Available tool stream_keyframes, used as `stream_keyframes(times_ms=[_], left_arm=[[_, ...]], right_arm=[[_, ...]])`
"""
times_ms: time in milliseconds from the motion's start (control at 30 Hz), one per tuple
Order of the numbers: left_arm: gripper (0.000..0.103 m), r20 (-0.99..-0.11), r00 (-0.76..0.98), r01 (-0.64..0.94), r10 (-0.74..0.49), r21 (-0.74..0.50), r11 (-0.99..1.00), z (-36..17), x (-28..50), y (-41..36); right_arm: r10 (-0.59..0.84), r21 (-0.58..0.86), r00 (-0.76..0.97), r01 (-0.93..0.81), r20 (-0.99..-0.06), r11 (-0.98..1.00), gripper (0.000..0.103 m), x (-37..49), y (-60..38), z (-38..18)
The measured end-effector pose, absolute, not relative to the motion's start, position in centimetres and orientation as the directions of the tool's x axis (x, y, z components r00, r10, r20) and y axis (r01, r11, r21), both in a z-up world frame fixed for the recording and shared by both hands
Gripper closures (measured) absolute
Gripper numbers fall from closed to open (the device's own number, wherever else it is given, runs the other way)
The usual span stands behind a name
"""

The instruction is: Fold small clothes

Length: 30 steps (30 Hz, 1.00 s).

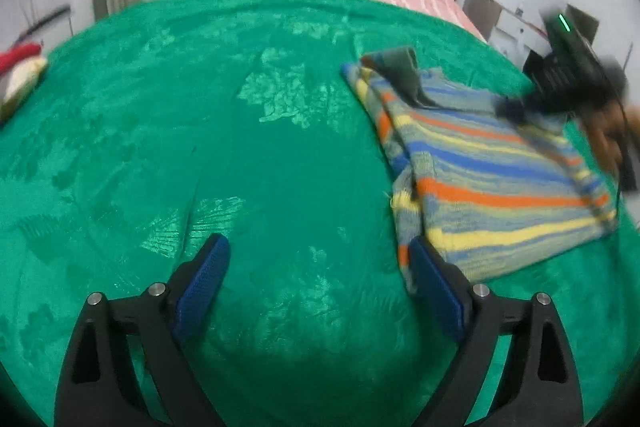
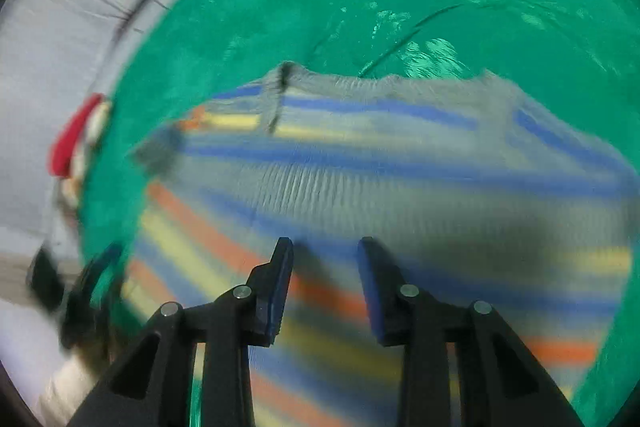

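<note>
1. We work on a bed covered by a green blanket [image 1: 240,147], a soft, broad base that lets a garment lie flat while we fold it.

2. The sweater [image 1: 500,179], striped blue, orange and yellow, lies on the blanket to the right of our left gripper [image 1: 316,271]. It already looks folded into a compact block, with one side doubled along its left edge and a dark cuff or collar piece on top at the far end.

3. Our left gripper hovers over bare blanket, jaws wide and holding nothing. Its right finger sits just beside the sweater's near left corner; whether it touches the knit we cannot tell. We judge it is kept there ready to take that edge.

4. Our right gripper [image 2: 324,267] is over the sweater's middle, jaws moderately apart with nothing between them. The knit fills the view under it, so it is close above the cloth, probably to press it down or to pick a fold line. Motion blur hides any contact.

5. In the left view the right gripper [image 1: 572,75] shows as a dark blur at the sweater's far right side.

6. A red and cream item [image 1: 20,71] lies at the blanket's left edge, well apart, perhaps the next piece.

7. Judging by its shape, the sweater is well into folding, needing perhaps one more fold or some smoothing.
</note>
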<state>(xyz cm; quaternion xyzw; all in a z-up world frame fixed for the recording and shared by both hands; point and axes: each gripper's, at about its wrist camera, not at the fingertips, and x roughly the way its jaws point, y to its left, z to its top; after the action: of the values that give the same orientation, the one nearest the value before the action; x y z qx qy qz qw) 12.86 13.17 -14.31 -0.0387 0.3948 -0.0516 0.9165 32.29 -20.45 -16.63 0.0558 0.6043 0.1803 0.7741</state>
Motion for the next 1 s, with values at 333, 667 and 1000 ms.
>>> stream_keyframes(times_ms=[333, 667, 1000], left_arm=[[0.005, -0.7, 0.687, 0.084, -0.193, -0.187, 0.979, -14.6, 12.7, 14.2], [0.005, -0.691, 0.695, 0.087, -0.199, -0.194, 0.977, -14.7, 12.1, 14.1], [0.004, -0.684, 0.698, 0.092, -0.212, -0.207, 0.974, -14.8, 12.1, 14.3]], right_arm=[[0.394, 0.307, 0.349, -0.278, -0.851, 0.91, 0.063, 31.6, -17.3, -11.8], [0.395, 0.307, 0.099, -0.47, -0.913, 0.828, 0.063, 32.5, -6.3, -17.8], [0.477, 0.354, 0.382, -0.351, -0.792, 0.867, 0.055, 33.7, -9.4, -13.9]])
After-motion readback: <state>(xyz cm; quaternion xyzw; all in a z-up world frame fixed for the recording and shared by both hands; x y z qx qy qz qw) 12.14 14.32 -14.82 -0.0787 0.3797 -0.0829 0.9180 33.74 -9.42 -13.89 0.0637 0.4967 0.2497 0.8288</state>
